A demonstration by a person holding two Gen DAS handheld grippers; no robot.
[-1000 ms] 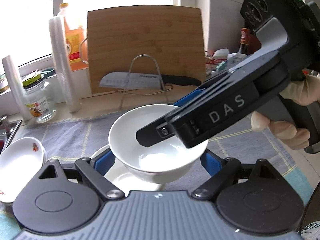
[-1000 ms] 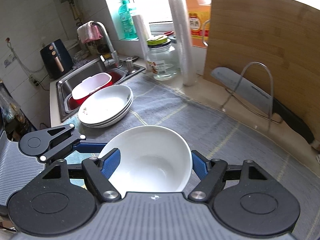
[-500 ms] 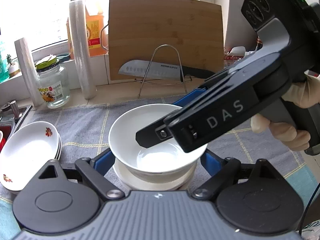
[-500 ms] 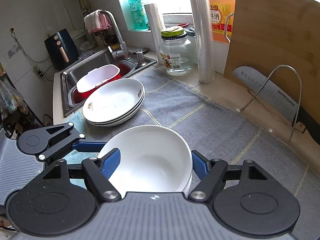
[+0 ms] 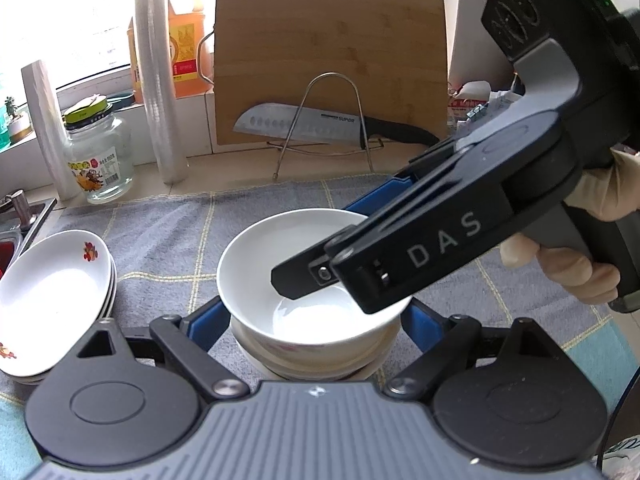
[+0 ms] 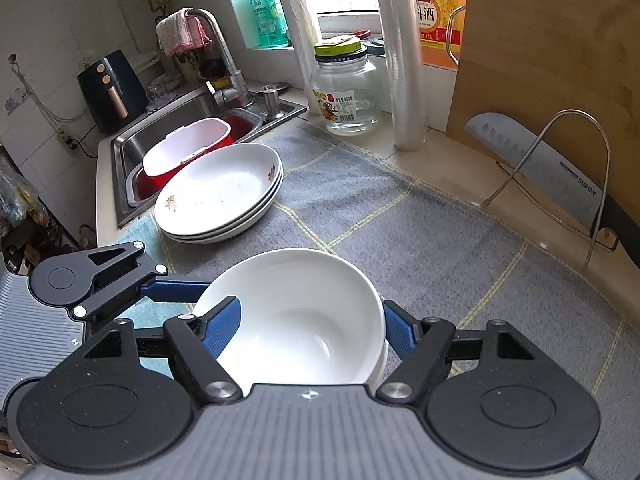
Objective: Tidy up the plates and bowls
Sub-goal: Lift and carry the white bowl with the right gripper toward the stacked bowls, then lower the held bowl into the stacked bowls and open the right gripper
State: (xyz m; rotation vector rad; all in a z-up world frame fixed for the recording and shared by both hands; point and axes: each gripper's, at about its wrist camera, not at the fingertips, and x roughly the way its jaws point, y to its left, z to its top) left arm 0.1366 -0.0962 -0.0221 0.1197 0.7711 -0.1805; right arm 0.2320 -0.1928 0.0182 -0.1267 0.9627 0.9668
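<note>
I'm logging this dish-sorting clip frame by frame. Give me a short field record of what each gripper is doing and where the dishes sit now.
right gripper: shut on the white bowl, pads at its rim on both sides
left gripper: pads flank the bowl stack under the white bowl; contact unclear
plate stack: three shallow plates nested, on the grey cloth beside the sink
background: knife on a wire stand against the cutting board
</note>
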